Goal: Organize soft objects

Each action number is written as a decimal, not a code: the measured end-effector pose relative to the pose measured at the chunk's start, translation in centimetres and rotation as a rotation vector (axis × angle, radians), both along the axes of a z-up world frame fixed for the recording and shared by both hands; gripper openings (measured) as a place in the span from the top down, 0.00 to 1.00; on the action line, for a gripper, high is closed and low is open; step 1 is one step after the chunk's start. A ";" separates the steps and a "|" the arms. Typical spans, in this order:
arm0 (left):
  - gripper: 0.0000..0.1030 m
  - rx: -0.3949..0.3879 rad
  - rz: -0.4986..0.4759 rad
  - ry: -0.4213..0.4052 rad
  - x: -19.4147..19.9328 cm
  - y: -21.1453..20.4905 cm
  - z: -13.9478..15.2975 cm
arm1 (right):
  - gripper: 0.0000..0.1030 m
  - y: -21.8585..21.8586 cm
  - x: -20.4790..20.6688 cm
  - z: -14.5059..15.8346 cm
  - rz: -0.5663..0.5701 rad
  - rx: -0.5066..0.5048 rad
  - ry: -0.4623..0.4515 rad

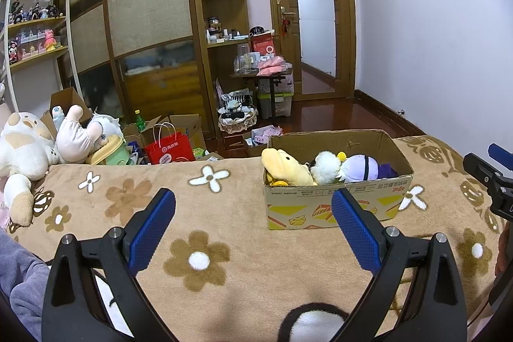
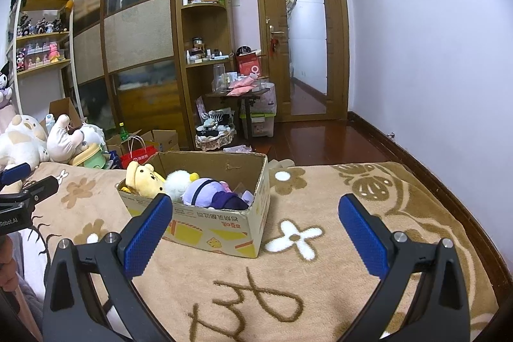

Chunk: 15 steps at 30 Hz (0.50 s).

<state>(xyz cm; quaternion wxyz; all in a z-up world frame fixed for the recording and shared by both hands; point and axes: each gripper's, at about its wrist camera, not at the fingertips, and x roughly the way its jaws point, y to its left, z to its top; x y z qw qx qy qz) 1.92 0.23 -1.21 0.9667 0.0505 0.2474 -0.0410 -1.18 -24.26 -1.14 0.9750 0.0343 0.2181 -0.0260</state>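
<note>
Walls: pale lilac-white wall point(image 1: 426, 31), plainly painted.
Floor: glossy dark reddish wood floor point(image 2: 323, 137) is seen beyond the bed.
Door: brown wooden door point(image 1: 309, 12) with a tall glass panel, shown closed.
Wardrobe: a large wooden wardrobe point(image 1: 147, 18) with woven and frosted panels.
Shelving: a corner shelf unit point(image 2: 205, 21) is filled with small items.
Bed cover: tan flowered blanket point(image 1: 224, 249).

**Rig appearance: both handheld units**

Your left gripper point(image 1: 253, 226) has black, matte, wedge-shaped arms with triangular cut-outs, silver round-head screws at the pivots, and blue ribbed pads point(image 1: 150, 229). Your right gripper point(image 2: 256, 233) is built the same. White "RobotAI" lettering marks the left unit's black body in the right wrist view. A grey-lilac sleeve point(image 1: 22, 284) shows at your left side.
</note>
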 end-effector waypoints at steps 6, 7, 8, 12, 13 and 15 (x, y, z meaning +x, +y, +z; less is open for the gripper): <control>0.06 0.000 -0.001 0.002 0.0 0.0 -0.1 | 0.00 -0.1 0.0 0.0 -0.001 0.001 0.002; 0.06 0.000 -0.002 0.002 0.0 0.0 -0.1 | 0.00 -0.1 0.0 0.0 -0.002 0.000 0.001; 0.06 0.001 -0.001 0.003 0.0 0.0 -0.1 | 0.00 -0.1 0.0 0.0 -0.002 0.000 0.000; 0.06 0.002 -0.002 0.006 0.0 0.0 -0.1 | 0.00 -0.1 0.0 0.0 -0.002 0.000 0.001; 0.06 0.004 -0.001 0.005 -0.1 0.0 -0.2 | 0.00 -0.1 0.0 0.0 -0.001 0.000 0.002; 0.06 0.000 -0.003 0.004 -0.1 0.0 -0.2 | 0.00 -0.1 0.0 0.0 -0.002 0.000 0.001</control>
